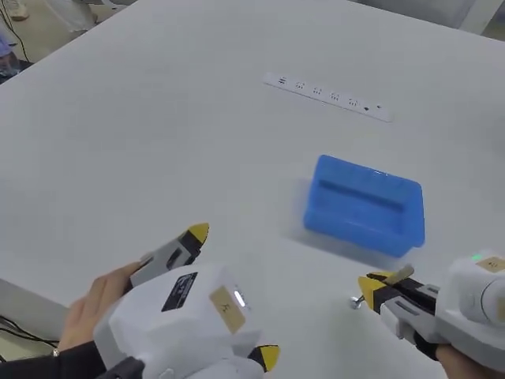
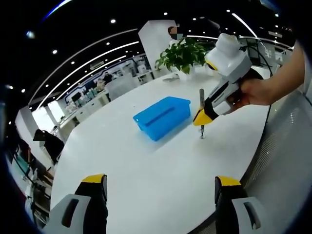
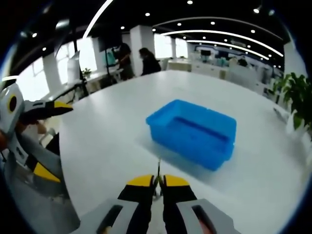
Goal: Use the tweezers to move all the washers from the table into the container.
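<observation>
In the head view, your left hand-held gripper (image 1: 233, 295) sits low at the near edge of the bench (image 1: 158, 126) with its jaws spread wide and nothing between them. Your right hand-held gripper (image 1: 372, 286) is at the lower right, pinched on the tweezers (image 1: 399, 275), whose tip points down at the bench just in front of the blue container (image 1: 364, 207). A white power strip (image 1: 327, 96) lies further back. The washers are too small to make out.

In the left gripper view, your left hand-held gripper (image 2: 160, 180) is fully open and empty. Across from it, the right hand-held gripper (image 2: 202, 117) holds the tweezers (image 2: 201, 100) nearly upright, tip at the bench surface, just beside the container (image 2: 163, 116). A potted plant (image 2: 183, 53) stands behind.

In the right gripper view, your right hand-held gripper (image 3: 157, 181) is closed on the thin tweezers (image 3: 158, 169), which point toward the near wall of the container (image 3: 192, 132). The left hand-held gripper (image 3: 51, 141) shows at the left, open.
</observation>
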